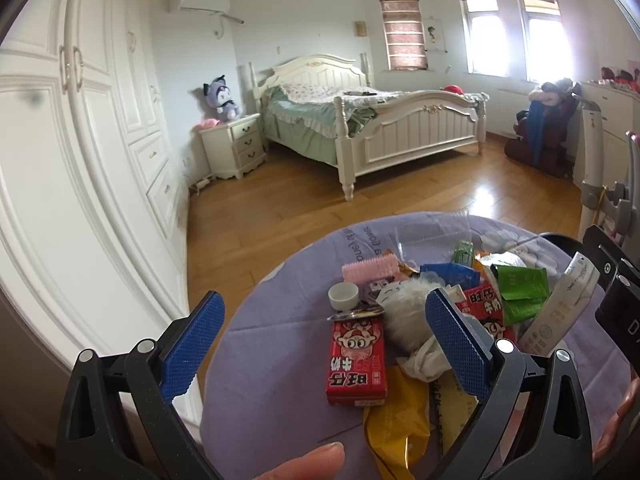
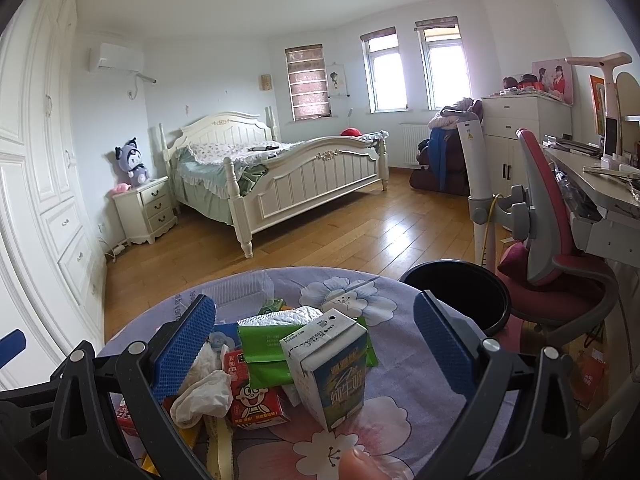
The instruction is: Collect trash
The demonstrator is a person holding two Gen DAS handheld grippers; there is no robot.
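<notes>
While both hand-held grippers, left (image 1: 324, 344) and right (image 2: 316, 344), gape empty, trash litters the table (image 2: 400, 412).

We read 旺仔牛奶, upside down, on the red carton (image 1: 357, 360) lying flat in the left wrist view, and 旺仔 again on a second red carton (image 1: 484, 308) behind it. In the right wrist view the blue-and-white milk carton (image 2: 332, 364) bears 纯牛奶 on its front. The purple tablecloth (image 1: 280, 300) carries inverted print near its far edge, too distorted for us to read.
</notes>
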